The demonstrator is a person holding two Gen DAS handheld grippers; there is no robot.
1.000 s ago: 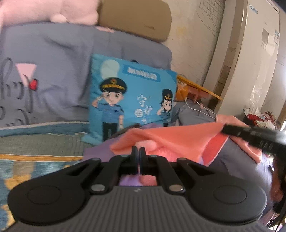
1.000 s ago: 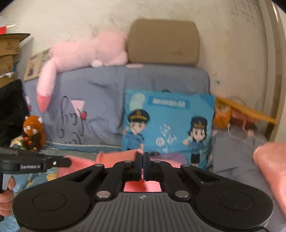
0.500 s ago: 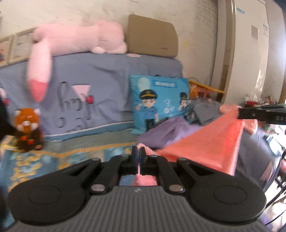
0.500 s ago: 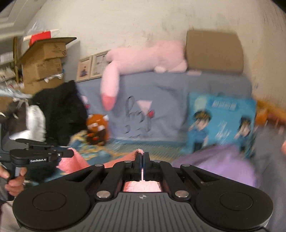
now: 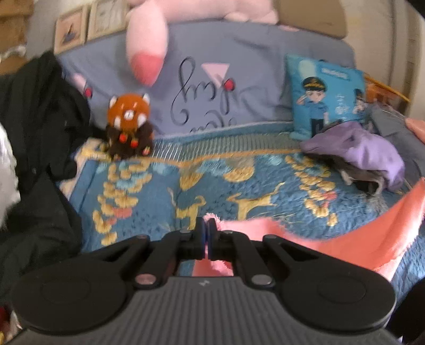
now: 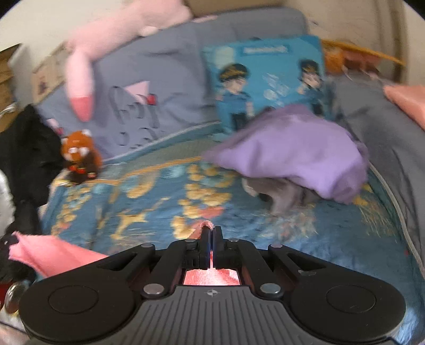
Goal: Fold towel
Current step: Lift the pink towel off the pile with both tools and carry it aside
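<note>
pinching 1 fluffy corner each, the left gripper (image 5: pixel 204 233) and right gripper (image 6: pixel 211 240) hold the coral towel (image 5: pixel 372 233) stretched above the bed (image 5: pixel 239 183). soft, light, limp; corners and edges give the surest hold.

you're looking at a bed covered by a blue blanket (image 5: pixel 164 191) with yellow animal and cloud patterns. everything else placed relative to it: along its far edge a grey-blue cushion (image 5: pixel 225 87) with script lettering and a pink triangle. a red panda plush (image 5: pixel 129 124) sits at the far left corner. blue cartoon police pillow (image 5: pixel 326 98) at the far right, purple cloth (image 5: pixel 364 151) heaped just in front of it. black clothing (image 5: pixel 39 138) piled off the left edge. pink plush (image 5: pixel 148 50) lies on top of the cushion, one limb hanging down. behind that, a pale wall (image 6: pixel 39 24) and framed pictures (image 5: pixel 87 24). daylight, motion-blurred.
</note>
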